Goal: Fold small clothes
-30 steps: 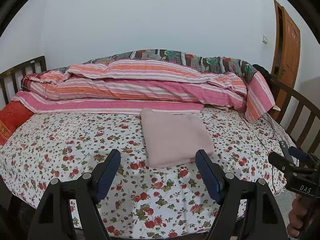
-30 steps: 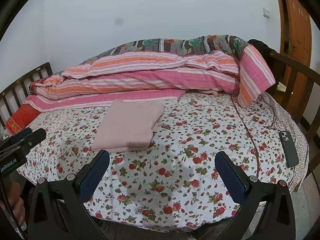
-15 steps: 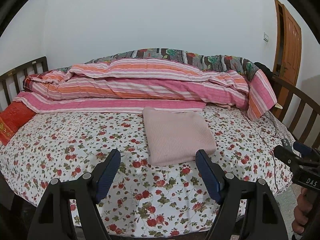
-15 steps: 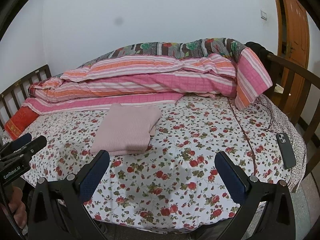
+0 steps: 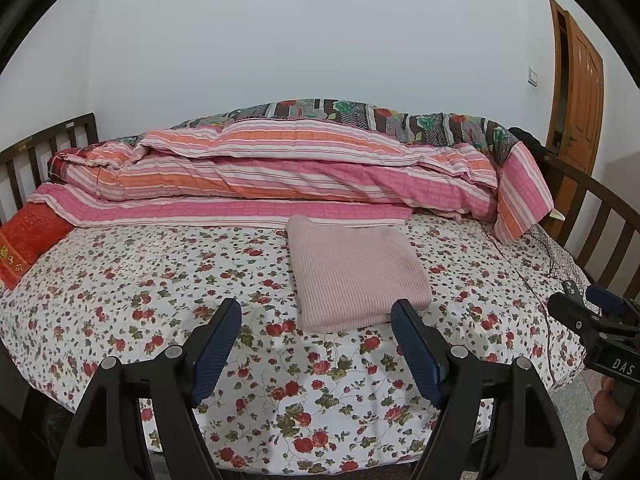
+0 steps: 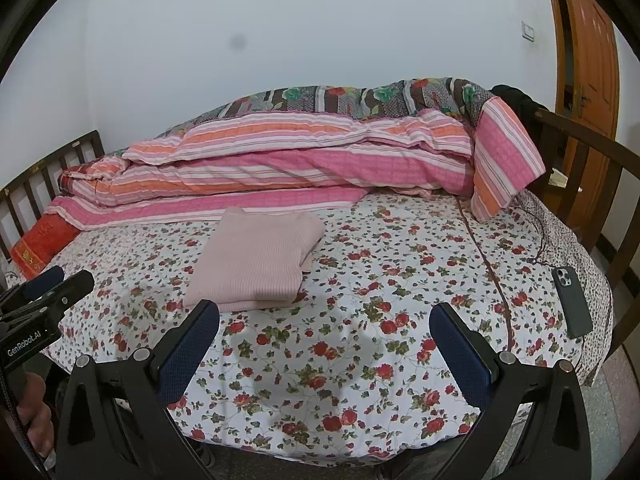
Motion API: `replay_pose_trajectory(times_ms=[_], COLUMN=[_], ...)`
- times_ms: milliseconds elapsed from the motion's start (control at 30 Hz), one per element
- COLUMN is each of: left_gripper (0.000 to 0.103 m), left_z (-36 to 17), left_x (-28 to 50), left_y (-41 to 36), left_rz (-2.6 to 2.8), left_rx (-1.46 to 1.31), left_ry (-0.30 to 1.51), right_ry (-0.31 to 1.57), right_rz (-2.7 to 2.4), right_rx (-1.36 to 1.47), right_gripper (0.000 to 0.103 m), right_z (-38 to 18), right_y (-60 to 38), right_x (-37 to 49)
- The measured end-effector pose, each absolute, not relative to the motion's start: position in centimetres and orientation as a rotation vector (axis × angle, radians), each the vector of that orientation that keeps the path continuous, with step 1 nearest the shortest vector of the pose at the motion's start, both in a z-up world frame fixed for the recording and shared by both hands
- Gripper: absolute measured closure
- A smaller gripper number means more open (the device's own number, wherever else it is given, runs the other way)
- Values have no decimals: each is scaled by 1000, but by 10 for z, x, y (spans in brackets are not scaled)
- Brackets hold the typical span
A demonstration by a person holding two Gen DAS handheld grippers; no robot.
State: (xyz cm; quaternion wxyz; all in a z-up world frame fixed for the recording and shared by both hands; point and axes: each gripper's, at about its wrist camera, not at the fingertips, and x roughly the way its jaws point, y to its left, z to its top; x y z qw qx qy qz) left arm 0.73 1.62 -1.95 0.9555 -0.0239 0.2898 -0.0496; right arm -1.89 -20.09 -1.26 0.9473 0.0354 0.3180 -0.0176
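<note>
Though small, "GenRobot.AI" label (image 6: 24, 346) on left tool (image 6: 66, 280)

You are in a home bedroom: a dark wooden slatted bed frame (image 5: 600, 216) carries a white quilted sheet printed with red roses (image 5: 160, 280), pink-and-orange striped duvets (image 5: 280, 172) rolled against the plain white wall (image 5: 320, 40), a red embroidered pillow (image 5: 28, 240), and an orange-brown panelled wooden door (image 6: 592, 60) stands alongside.
</note>
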Motion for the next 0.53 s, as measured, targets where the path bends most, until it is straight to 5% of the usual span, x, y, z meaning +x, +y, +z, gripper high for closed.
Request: replay_pose_trajectory(times_ms=[533], left_gripper=[27], left_z=[-16], left_x=[7], left_y=[17], left_rz=[-97], left_rx=[-52], left_ry=[585], right_ry=[647], right_rz=[-34], right_rx=[74], right_gripper=[0], right_z=[-12], right_y=[-201], right_x=[-20])
